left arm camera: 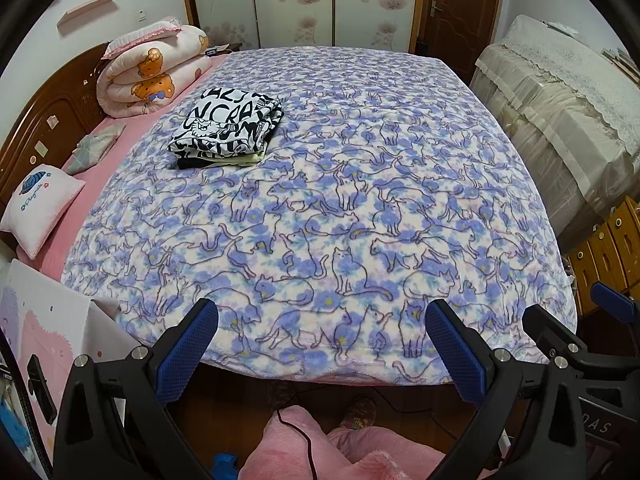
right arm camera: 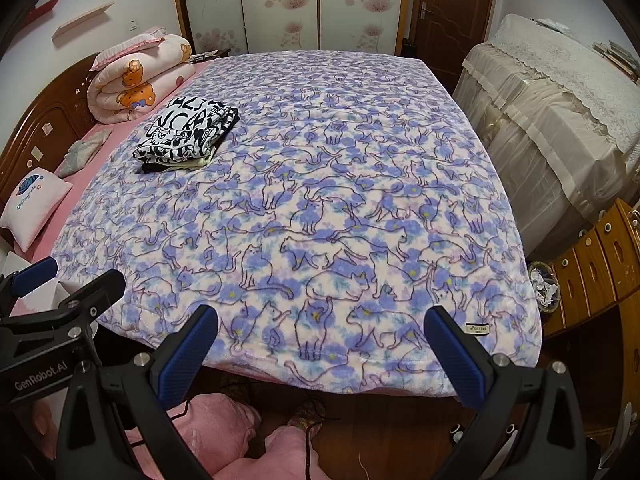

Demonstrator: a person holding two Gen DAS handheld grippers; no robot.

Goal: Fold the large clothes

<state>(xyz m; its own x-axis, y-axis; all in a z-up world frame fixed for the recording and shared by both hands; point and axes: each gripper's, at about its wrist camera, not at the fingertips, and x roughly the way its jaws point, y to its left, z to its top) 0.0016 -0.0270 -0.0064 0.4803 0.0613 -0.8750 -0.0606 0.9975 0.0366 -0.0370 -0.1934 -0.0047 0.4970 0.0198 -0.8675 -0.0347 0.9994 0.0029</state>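
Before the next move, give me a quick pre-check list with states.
1. Left gripper open and empty: ok.
2. Right gripper open and empty: ok.
3. Folded black-and-white lettered garment sits on a small stack of folded clothes, far left of the cat-print blanket: ok.
4. Unfolded large garment ready to fold: not ok, none in view.
5. Blanket lies flat, open area for folding: ok.
6. Black cable near the pink-clad legs: cannot tell if it snags.
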